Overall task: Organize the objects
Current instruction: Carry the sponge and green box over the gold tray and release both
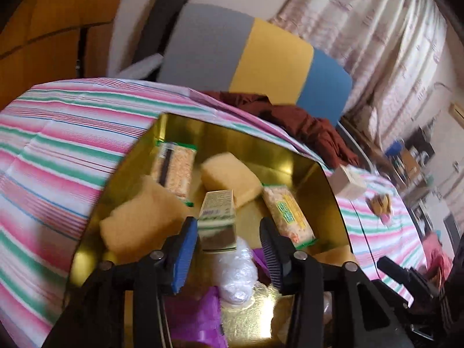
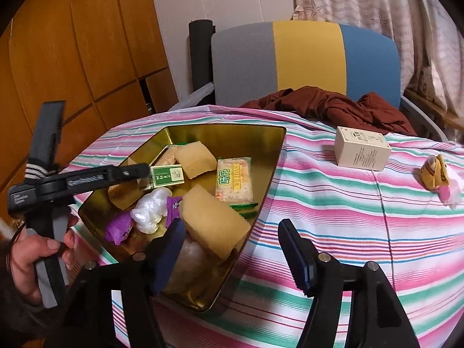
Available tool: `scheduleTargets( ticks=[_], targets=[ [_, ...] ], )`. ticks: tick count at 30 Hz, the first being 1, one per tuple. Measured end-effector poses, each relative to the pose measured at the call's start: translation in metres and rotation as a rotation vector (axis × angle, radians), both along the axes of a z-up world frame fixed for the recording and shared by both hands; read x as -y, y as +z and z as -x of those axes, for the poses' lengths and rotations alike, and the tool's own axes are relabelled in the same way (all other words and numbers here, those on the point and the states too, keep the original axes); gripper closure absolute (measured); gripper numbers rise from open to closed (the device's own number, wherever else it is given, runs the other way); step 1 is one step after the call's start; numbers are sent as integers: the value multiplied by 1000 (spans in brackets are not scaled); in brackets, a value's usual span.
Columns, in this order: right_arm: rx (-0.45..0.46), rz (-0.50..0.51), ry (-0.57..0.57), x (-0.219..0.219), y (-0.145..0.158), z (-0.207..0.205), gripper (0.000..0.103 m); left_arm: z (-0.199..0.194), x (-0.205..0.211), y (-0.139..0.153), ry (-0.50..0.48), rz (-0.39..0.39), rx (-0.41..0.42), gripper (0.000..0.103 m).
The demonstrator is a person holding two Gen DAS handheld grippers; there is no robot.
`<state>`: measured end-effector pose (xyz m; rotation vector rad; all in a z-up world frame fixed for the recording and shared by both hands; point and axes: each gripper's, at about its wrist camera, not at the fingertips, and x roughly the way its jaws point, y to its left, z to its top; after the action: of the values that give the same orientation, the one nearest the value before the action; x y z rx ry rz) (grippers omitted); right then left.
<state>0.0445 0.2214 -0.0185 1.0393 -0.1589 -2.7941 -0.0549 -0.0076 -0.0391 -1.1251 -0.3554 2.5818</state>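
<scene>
A gold tin (image 1: 261, 150) (image 2: 217, 136) on the striped cloth holds cracker packets (image 1: 287, 214) (image 2: 233, 182), yellow cakes (image 1: 229, 177) (image 2: 214, 223), a white plastic-wrapped lump (image 2: 150, 208) and purple wrappers (image 2: 121, 226). My left gripper (image 1: 229, 255) (image 2: 146, 175) is over the tin and open. A small green and white box (image 1: 217, 223) (image 2: 168, 177) sits between its fingers, beside the blue pad and clear of the other one. My right gripper (image 2: 232, 249) stands open across the tin's near right edge with nothing gripped. A hand (image 2: 37, 249) holds the left gripper.
On the cloth right of the tin stand a cream carton (image 2: 362, 150) and a yellow-wrapped snack (image 2: 435, 174). Behind the table are a grey, yellow and blue chair (image 2: 304, 58) with a dark red cloth (image 2: 333, 107), wooden cabinets (image 2: 72, 58) at the left and curtains (image 2: 377, 0).
</scene>
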Motion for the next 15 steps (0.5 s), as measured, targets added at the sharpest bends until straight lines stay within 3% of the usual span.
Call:
scheduleTargets(
  ticks=[8, 11, 13, 15],
  targets=[
    [-21, -13, -7, -2, 1, -2, 41, -11, 16, 10, 102, -33, -17, 54],
    [-15, 8, -25, -8, 0, -2, 41, -12, 12, 11, 96, -55, -7, 47],
    [-15, 18, -38, -12, 0, -3, 41, -14, 8, 11, 75, -74, -5, 37],
    [-13, 21, -53, -17, -1, -3, 40, -15, 1, 10, 49, -90, 2, 37]
  ],
)
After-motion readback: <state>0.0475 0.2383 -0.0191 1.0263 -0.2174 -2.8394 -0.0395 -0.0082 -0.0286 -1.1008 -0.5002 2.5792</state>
